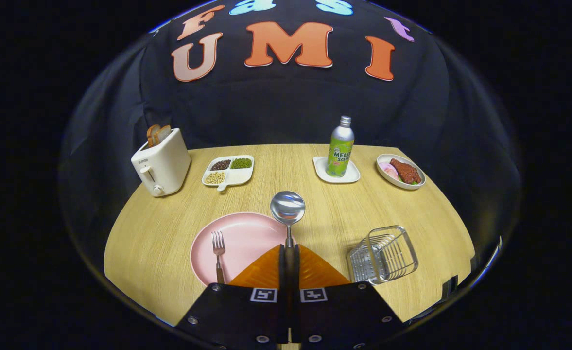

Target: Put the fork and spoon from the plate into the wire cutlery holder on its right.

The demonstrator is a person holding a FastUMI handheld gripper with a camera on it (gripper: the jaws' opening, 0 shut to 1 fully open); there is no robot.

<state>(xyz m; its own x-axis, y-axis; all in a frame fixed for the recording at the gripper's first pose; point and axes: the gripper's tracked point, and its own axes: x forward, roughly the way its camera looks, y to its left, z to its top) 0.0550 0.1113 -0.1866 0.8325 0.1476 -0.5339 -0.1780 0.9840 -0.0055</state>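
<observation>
Here, at the bottom centre of the frame, the gripper [289,253] has its fingers pressed together on the handle of a metal spoon [288,209], whose round bowl stands up just ahead of the fingertips, above the right rim of a pink plate [247,233]. The plate lies on the wooden tabletop [159,243] just left of the fingers, and a fork [218,255] with a dark handle rests on its left part, tines pointing away. In the lower right, well apart from the plate, sits the wire cutlery holder [383,253], tilted in this view and open at the top.

Farther back, across the middle of the frame from left to right: a cream toaster [161,163] with bread slices in its slots, a white divided dish [228,171] of beans, a green drink bottle [340,148] upright on a small white square plate [337,177], and an oval dish [401,171] holding food.
</observation>
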